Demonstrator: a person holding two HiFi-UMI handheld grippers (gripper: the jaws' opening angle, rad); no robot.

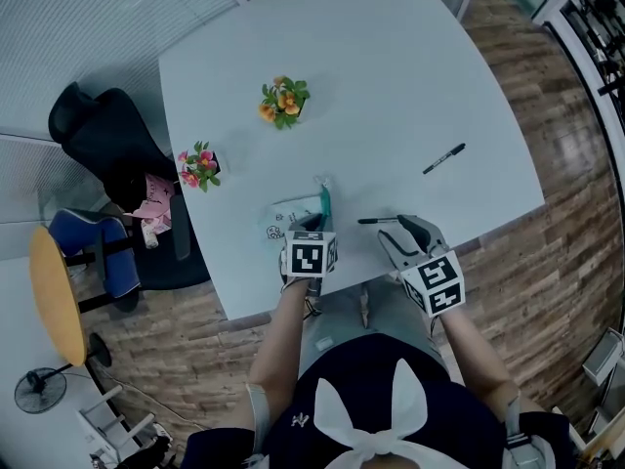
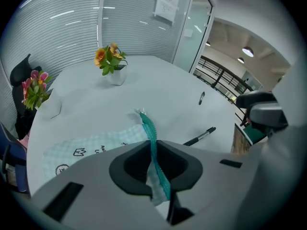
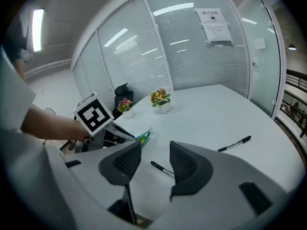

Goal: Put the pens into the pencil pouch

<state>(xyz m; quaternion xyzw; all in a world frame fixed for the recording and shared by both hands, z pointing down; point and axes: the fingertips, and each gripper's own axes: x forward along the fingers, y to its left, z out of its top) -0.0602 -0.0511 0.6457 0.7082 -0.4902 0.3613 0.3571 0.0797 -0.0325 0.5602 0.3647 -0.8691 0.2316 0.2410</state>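
Table (image 1: 391, 86): white, rounded, holds all items below.
Chair (image 1: 107, 135): black, at the table's left edge.
Pouch (image 1: 288, 213): pale check fabric, teal zip, flat near the front edge.
Left gripper (image 2: 154, 169): jaws pinched on the pouch's zip edge.
Right gripper (image 3: 151, 164): jaws spread, nothing gripped; near pen lies on the table beyond them.
Orange flowers (image 1: 283, 101), pink flowers (image 1: 199, 166): potted, behind the pouch.
Near pen (image 1: 376, 221): just right of the pouch.
Far pen (image 1: 444, 158): well apart, right side.
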